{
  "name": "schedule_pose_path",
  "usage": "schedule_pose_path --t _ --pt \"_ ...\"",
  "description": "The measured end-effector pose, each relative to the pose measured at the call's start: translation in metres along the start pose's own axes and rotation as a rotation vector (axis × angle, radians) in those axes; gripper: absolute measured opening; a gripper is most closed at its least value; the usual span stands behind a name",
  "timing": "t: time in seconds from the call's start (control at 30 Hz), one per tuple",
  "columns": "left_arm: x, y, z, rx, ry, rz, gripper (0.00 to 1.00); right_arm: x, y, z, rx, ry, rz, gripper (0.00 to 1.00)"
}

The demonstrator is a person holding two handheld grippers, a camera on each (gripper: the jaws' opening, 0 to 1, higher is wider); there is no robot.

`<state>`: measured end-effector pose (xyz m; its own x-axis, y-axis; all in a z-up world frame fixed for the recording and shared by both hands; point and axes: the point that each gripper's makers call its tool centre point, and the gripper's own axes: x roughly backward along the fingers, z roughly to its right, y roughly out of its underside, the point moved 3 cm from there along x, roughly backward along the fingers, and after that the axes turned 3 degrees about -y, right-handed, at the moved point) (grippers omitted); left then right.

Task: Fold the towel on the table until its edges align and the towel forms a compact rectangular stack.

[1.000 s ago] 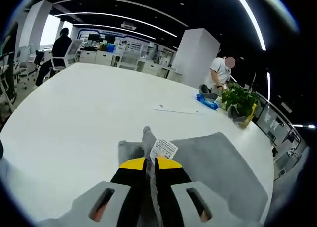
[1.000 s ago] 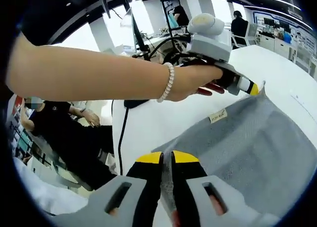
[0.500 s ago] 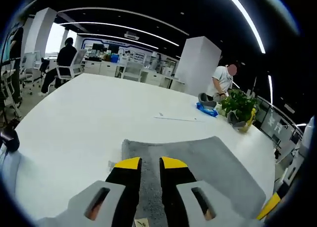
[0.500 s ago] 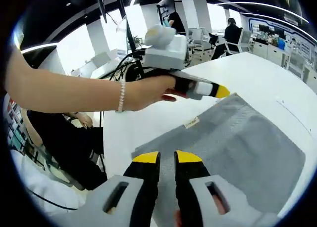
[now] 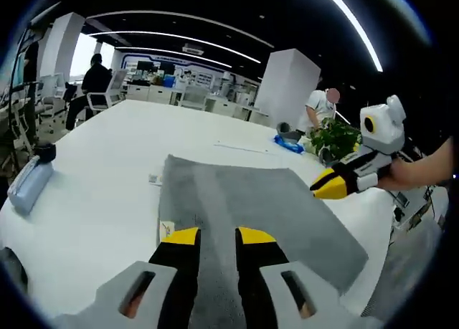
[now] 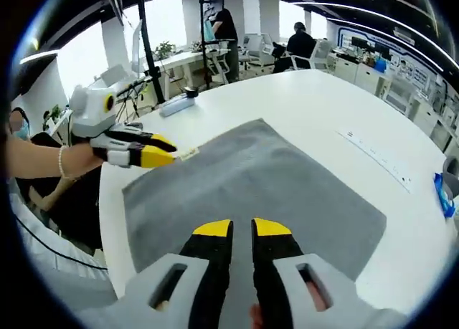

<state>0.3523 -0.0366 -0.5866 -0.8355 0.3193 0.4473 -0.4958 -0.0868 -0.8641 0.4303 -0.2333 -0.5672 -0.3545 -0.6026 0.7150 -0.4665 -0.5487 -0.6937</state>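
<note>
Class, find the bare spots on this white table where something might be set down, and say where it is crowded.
Bare white table stretches beyond the grey towel, up to the paper strip. Another patch lies between the towel and the blue bottle. The corner around the potted plant and blue cloth is crowded.

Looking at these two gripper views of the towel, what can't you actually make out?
- Left gripper view: the gray towel's near edge is hidden behind the left gripper.
- Right gripper view: its near edge is hidden by the right gripper.
- Towel label: print too small.
</note>
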Motion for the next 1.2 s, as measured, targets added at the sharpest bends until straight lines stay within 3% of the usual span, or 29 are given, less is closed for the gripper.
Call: schedule_pose_path --t 0.1,0.23,0.33,0.43,0.5,0.57,0.67,0.9,0.93,1.03,1.13,1.2 --pt "0.011 0.014 0.003 0.015 -0.03 -0.036 0.19 0.002 -0.001 0.028 -0.007 0.045 -0.006 0.04" --pt "0.022 0.042 0.006 0.059 -0.07 -0.145 0.15 0.003 -0.001 0.069 -0.017 0.131 -0.026 0.0" --pt "0.026 0.049 0.01 0.047 -0.095 -0.152 0.12 0.003 0.002 0.094 -0.02 0.18 -0.052 0.0" --pt "0.031 0.063 0.008 0.012 -0.172 -0.215 0.06 0.0 0.015 0.118 0.03 0.228 -0.135 0.0" --pt "0.029 0.066 0.011 0.014 -0.165 -0.224 0.01 -0.003 0.023 0.128 0.024 0.247 -0.182 0.0" --pt "0.029 0.066 0.012 0.022 -0.17 -0.223 0.01 -0.006 0.026 0.129 0.015 0.246 -0.19 0.0" --pt "0.025 0.069 0.011 0.034 -0.18 -0.241 0.01 -0.009 0.04 0.13 0.077 0.256 -0.276 0.0" --pt "0.023 0.07 0.01 -0.024 -0.194 -0.265 0.01 -0.02 0.068 0.129 0.035 0.269 -0.354 0.0" --pt "0.023 0.07 0.011 -0.051 -0.195 -0.268 0.01 -0.018 0.065 0.129 0.041 0.279 -0.316 0.0" --pt "0.022 0.07 0.013 -0.164 -0.199 -0.261 0.01 -0.018 0.065 0.132 -0.025 0.293 -0.318 0.0" --pt "0.022 0.071 0.015 -0.309 -0.194 -0.266 0.01 -0.017 0.066 0.131 -0.019 0.29 -0.315 0.0" --pt "0.022 0.072 0.016 -0.317 -0.193 -0.274 0.01 -0.017 0.067 0.131 -0.01 0.291 -0.288 0.0"
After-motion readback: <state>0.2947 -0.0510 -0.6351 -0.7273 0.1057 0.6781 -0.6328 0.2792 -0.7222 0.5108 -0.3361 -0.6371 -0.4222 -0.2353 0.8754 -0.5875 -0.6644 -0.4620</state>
